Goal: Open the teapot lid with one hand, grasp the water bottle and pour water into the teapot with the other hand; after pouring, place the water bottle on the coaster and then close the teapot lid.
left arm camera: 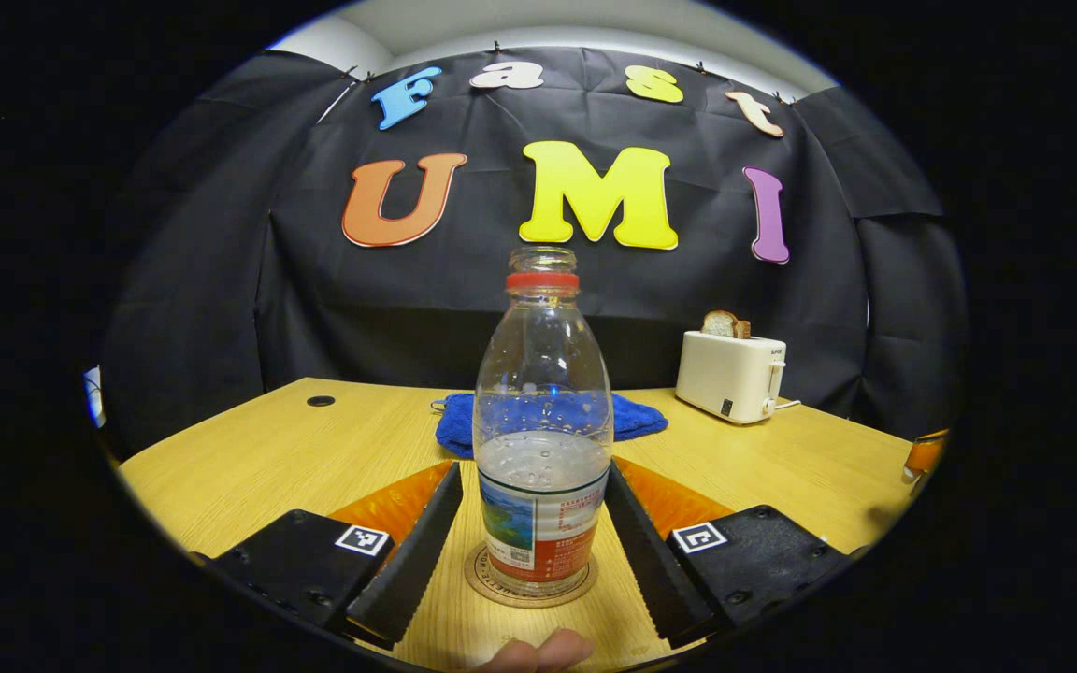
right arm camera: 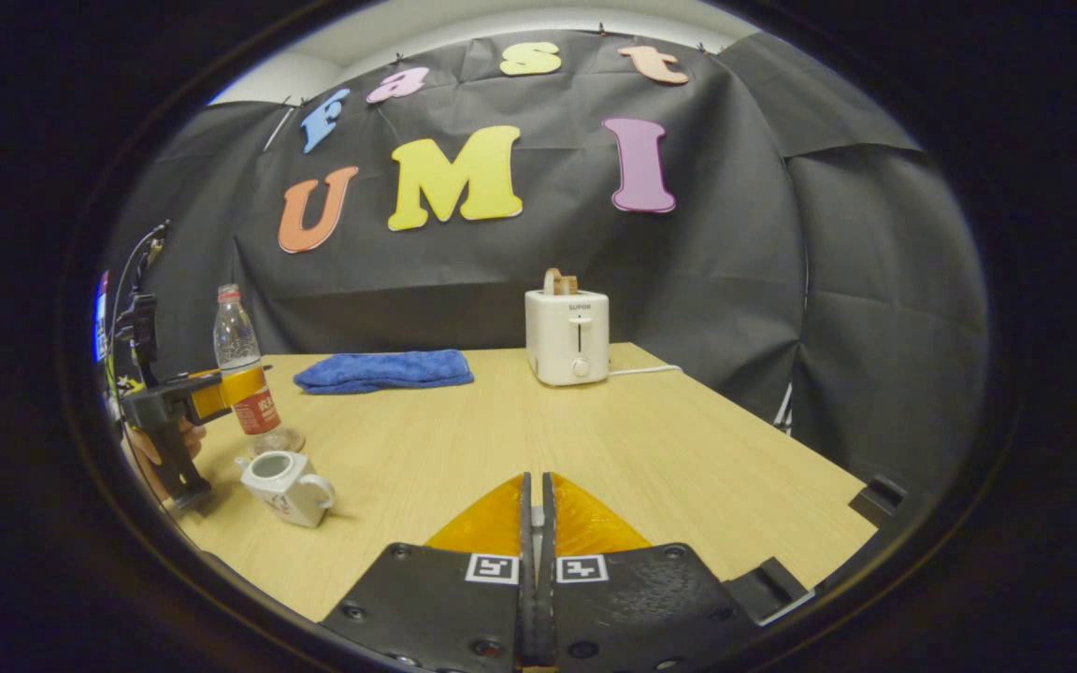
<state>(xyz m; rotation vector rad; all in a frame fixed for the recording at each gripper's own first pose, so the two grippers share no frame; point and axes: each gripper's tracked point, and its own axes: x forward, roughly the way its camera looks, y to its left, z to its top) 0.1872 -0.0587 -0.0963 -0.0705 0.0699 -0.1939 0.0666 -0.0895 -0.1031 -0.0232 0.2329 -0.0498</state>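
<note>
Clear plastic bottle stands on coaster between left gripper fingers, spread apart, not pressing: looks like release after pouring. Right gripper fingers together; whether lid is pinched, cannot tell. Teapot left, lidless.

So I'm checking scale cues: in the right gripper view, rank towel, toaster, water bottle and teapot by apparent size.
1. Blue towel
2. Toaster and water bottle, too close to separate
3. Teapot
Differing distances from the camera make this apparent only.
</note>
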